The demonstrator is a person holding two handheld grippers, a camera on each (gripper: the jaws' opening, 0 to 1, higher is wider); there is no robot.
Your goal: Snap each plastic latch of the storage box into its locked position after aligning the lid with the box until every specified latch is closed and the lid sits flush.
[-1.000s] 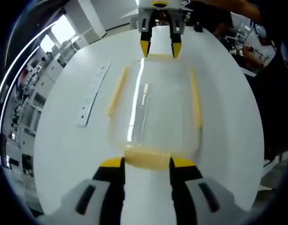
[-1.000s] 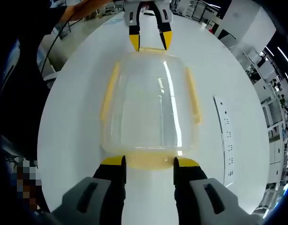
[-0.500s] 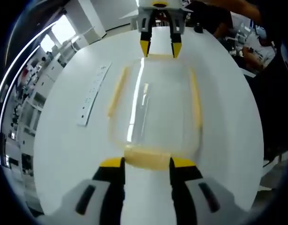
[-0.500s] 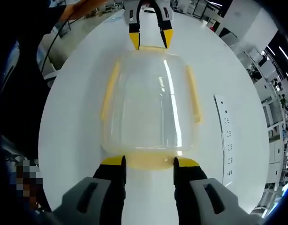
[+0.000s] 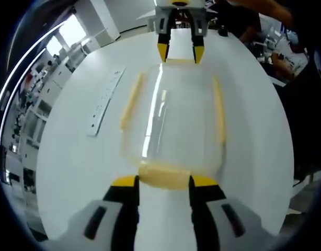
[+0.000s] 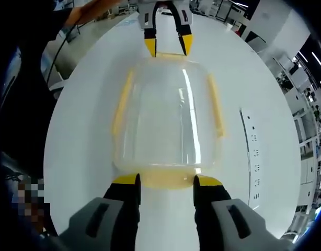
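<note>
A clear storage box [image 5: 171, 115] with its lid on rests on a round white table [image 5: 71, 172]. Pale yellow latches run along its long sides [image 5: 130, 102] [image 5: 219, 110]. My left gripper [image 5: 164, 181] is open, its yellow-tipped jaws flanking the near end latch [image 5: 163, 174]. At the far end my right gripper [image 5: 180, 52] straddles the opposite end latch. In the right gripper view the same box [image 6: 168, 110] lies lengthwise. There my right gripper [image 6: 166, 180] is open around its end latch [image 6: 165, 181], and the left gripper [image 6: 167, 46] is at the far end.
A white power strip [image 5: 104, 102] [image 6: 253, 157] lies on the table beside the box. A person's dark sleeve and arm [image 6: 30, 78] border the table on one side. People and desks [image 5: 286, 47] are beyond the table edge.
The left gripper view has shifted slightly, so the box's far end and the right gripper sit a little higher in it. Box, latches and jaw openings look unchanged.
</note>
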